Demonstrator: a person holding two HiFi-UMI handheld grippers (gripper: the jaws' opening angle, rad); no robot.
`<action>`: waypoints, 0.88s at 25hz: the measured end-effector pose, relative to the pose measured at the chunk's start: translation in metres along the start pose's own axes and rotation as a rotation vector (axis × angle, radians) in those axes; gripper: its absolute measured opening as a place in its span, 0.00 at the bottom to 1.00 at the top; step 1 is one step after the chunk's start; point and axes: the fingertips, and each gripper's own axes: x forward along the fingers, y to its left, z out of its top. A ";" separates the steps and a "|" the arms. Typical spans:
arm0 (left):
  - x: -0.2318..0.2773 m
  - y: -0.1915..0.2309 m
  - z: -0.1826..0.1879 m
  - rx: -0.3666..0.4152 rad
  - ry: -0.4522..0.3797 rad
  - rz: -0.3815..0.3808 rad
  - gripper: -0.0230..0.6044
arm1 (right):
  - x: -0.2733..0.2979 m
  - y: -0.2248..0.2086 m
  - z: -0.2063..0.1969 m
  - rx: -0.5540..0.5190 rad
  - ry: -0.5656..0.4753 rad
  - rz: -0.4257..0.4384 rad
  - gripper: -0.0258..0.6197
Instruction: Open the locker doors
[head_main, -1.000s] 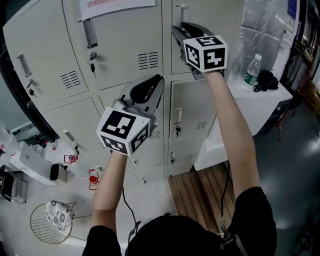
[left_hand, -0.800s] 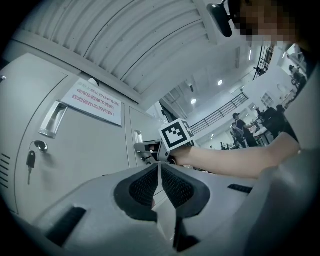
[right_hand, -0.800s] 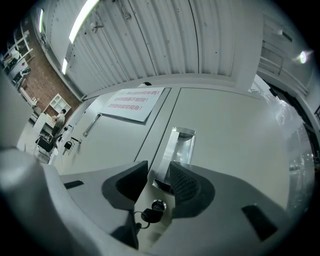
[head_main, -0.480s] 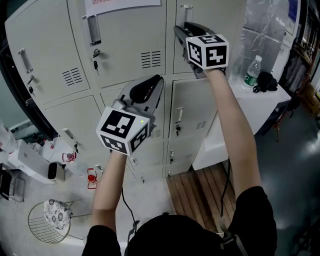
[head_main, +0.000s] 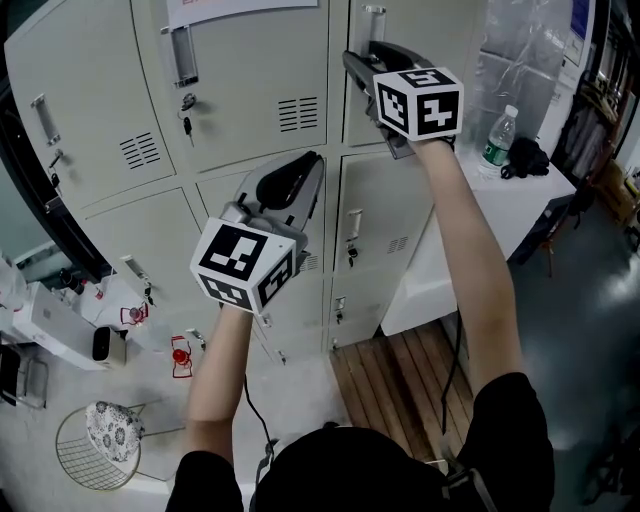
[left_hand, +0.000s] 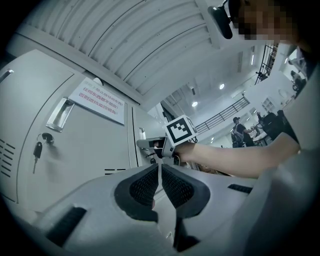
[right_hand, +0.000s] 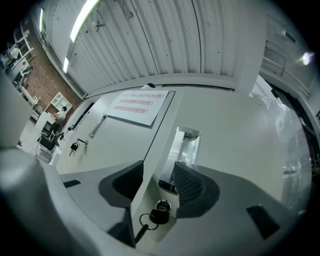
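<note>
Right gripper (right_hand: 157, 182) at the top-right locker, jaws spread wide, nothing clamped: this is the reach-for-handle step.
Its jaws have just been opening. Between them sit the left edge of the pale grey steel locker door (right_hand: 235, 130) and the lower end of its recessed chrome pull handle (right_hand: 184, 145), with the pads pressing on neither. Black-headed key (right_hand: 159, 216) sticks out of the door just below the handle. Door looks flush, so I'd say none is open yet. Left gripper (left_hand: 160, 181) hovers lower, in front of the middle lockers (head_main: 385, 200), jaws together and empty. Next, probably: get one pad into the handle recess, close on its lip, then pull toward the body and swing right. If it resists, the key likely needs a turn first.
</note>
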 end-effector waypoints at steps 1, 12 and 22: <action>0.000 -0.001 -0.001 -0.002 0.000 -0.002 0.07 | -0.002 0.000 0.000 -0.002 -0.002 -0.002 0.32; 0.002 -0.011 0.003 0.004 -0.017 -0.032 0.07 | -0.029 0.003 0.009 0.007 -0.011 -0.026 0.32; 0.007 -0.022 0.002 -0.011 -0.024 -0.063 0.07 | -0.053 0.003 0.016 0.003 -0.026 -0.030 0.32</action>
